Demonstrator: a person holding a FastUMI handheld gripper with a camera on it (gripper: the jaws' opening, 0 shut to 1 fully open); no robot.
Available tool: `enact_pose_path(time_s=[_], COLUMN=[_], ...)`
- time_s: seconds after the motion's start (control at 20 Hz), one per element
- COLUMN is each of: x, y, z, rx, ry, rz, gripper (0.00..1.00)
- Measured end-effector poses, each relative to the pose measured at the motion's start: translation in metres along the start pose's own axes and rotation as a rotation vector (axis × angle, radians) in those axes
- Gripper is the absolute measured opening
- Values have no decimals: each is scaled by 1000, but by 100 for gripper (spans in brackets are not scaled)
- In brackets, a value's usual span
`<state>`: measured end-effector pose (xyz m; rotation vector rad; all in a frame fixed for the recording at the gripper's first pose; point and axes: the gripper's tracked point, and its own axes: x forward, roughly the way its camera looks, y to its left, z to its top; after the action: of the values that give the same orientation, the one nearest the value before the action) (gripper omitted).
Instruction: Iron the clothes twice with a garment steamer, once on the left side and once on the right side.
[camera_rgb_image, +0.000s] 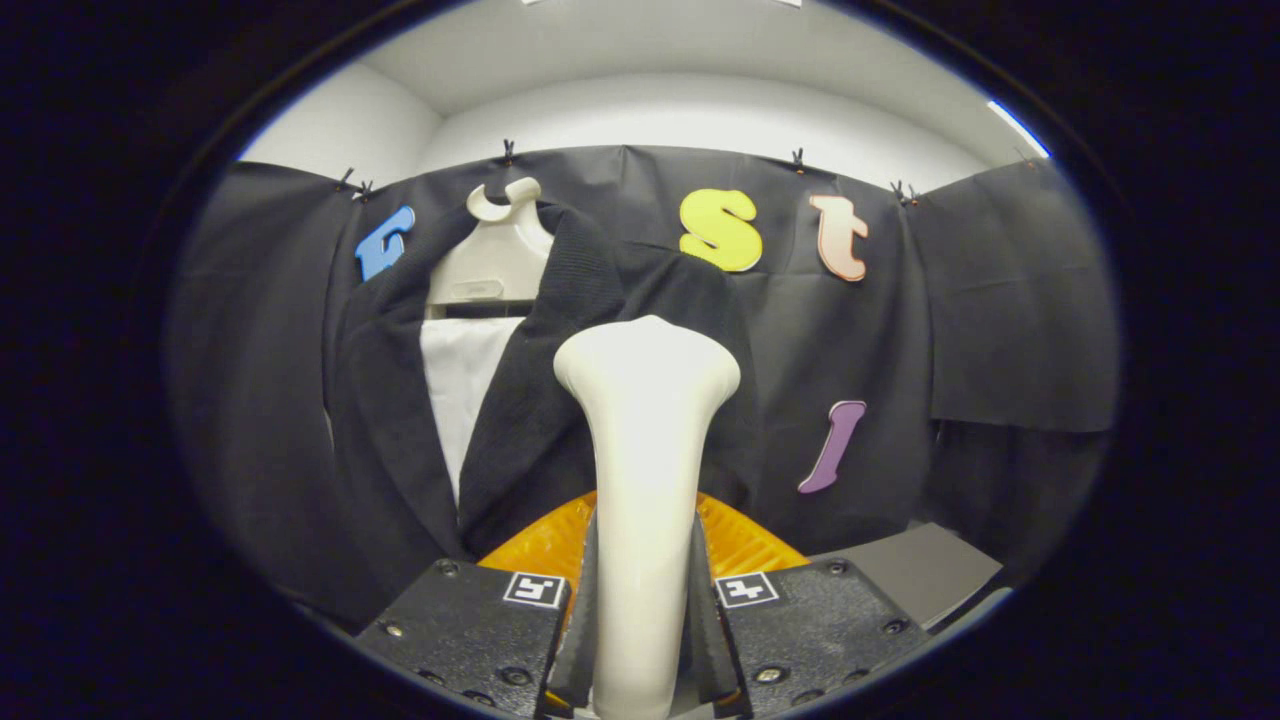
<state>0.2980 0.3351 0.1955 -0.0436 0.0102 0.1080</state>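
Gripper view: my gripper (645, 610) clamps the cream plastic garment steamer (646, 450) between both fingers, its flared head against the right front of the dark textured jacket (520, 420) hanging on a cream hanger (497, 255).

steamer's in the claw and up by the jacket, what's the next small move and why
Probably draw the steamer slowly down the jacket's front panel. The claw is shut on the steamer's handle, both fingers pressing it, and the steamer's wide head sits high against the panel beside the white lining, below the hanger. From up there, a downward stroke would cover that side.
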Motion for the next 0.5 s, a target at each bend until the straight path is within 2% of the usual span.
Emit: enact_pose_path(time_s=[0.5], x=[-4], y=[-4], z=[-74], rx=[-46], ry=[106], rz=[-12], gripper=[41])
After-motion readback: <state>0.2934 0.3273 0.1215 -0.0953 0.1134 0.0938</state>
